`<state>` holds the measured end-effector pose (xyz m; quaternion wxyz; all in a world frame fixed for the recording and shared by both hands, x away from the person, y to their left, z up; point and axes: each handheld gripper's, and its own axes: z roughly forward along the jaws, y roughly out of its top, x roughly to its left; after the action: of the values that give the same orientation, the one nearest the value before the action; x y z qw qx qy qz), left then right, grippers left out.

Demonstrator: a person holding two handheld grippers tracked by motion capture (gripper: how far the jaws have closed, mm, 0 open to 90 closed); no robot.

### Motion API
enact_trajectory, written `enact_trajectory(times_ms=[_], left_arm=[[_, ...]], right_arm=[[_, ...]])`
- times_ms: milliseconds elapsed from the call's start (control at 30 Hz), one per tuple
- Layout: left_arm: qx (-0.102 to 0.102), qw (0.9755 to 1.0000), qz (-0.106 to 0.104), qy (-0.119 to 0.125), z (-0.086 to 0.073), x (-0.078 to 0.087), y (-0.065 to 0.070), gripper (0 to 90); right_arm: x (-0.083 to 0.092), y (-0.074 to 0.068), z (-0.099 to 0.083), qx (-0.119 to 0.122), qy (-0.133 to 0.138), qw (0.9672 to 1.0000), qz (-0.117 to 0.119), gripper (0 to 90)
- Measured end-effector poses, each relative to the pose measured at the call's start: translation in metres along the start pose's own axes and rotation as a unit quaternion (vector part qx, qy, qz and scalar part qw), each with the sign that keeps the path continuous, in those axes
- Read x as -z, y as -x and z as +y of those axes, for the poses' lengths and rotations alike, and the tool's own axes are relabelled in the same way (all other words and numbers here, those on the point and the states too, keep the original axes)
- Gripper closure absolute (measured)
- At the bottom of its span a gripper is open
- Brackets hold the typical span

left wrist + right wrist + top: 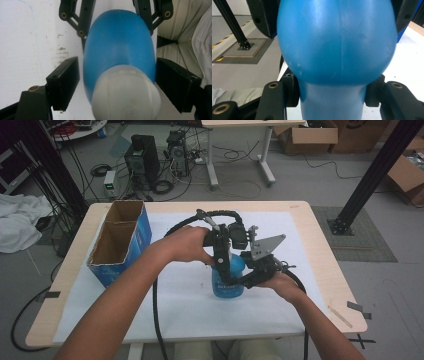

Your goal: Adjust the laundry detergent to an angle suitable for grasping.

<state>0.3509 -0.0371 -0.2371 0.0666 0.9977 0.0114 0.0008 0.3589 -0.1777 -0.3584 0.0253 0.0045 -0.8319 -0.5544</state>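
A blue plastic bottle with a rounded shoulder and a whitish cap (227,279) stands upright near the middle of the white sheet that covers the light wooden table (320,245), and both grippers are on it.

The right gripper (248,279) comes in from the right side of the high view and grips the bottle low on its body. In the right gripper view its two black jaws press against the narrower blue section on either side, with the wide shoulder bulging above them — a firm hold.

The left gripper (223,265) reaches down from above, over the bottle's top. In the left gripper view its jaws straddle the upper part of the bottle beside the whitish cap (126,93); the one at the right of that view lies at the blue surface, while a thin white gap shows between the other and the bottle. They stand wide, not clamped.

An open-topped blue cardboard box with two compartments (121,241) sits well apart from the bottle, toward the table's left edge.
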Motion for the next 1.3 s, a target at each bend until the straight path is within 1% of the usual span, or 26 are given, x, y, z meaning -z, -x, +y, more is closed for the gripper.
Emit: enact_trajectory(times_ms=[233, 300, 500, 600, 900, 1067, 1200, 1300], left_arm=[[-0.002, 1.0, -0.002, 0.002, -0.0009, -0.0008, 0.0, 23.9], [-0.003, 1.0, -0.003, 0.003, -0.001, -0.0005, 0.0002, 26.1], [-0.003, 1.0, 0.002, 0.005, -0.0013, -0.0004, -0.0001, 26.6], [-0.005, 1.0, 0.001, 0.005, -0.0015, -0.0002, 0.0001, 29.8], [-0.006, 0.9999, 0.004, 0.009, -0.0014, 0.0001, 0.0003, 31.0], [-0.007, 0.9999, 0.002, 0.008, -0.0025, 0.0004, 0.0001, 35.6], [-0.006, 0.9999, 0.002, 0.009, -0.0028, -0.0001, -0.0002, 35.8], [-0.007, 0.9999, -0.003, 0.009, -0.003, -0.0002, 0.0001, 37.5]], right_arm=[[0.0003, 0.0001, 0.0008, -0.002, 0.0, 1.0, 0.0, 44.3], [-0.0003, 0.0004, 0.0007, -0.003, 0.0, 1.0, 0.0, 44.3], [-0.0009, 0.0001, 0.0012, -0.003, 0.0, 1.0, 0.001, 44.3], [-0.0006, -0.0002, 0.0014, -0.003, -0.001, 1.0, 0.0, 44.3], [-0.0014, -0.0003, 0.0015, -0.003, -0.002, 1.0, 0.0, 44.3], [-0.0024, -0.0005, 0.0015, -0.001, -0.002, 1.0, 0.003, 44.3], [-0.0026, -0.0004, 0.0013, -0.003, -0.003, 1.0, 0.003, 44.3], [-0.0027, -0.0003, 0.0011, -0.003, -0.003, 1.0, 0.004, 44.3]])
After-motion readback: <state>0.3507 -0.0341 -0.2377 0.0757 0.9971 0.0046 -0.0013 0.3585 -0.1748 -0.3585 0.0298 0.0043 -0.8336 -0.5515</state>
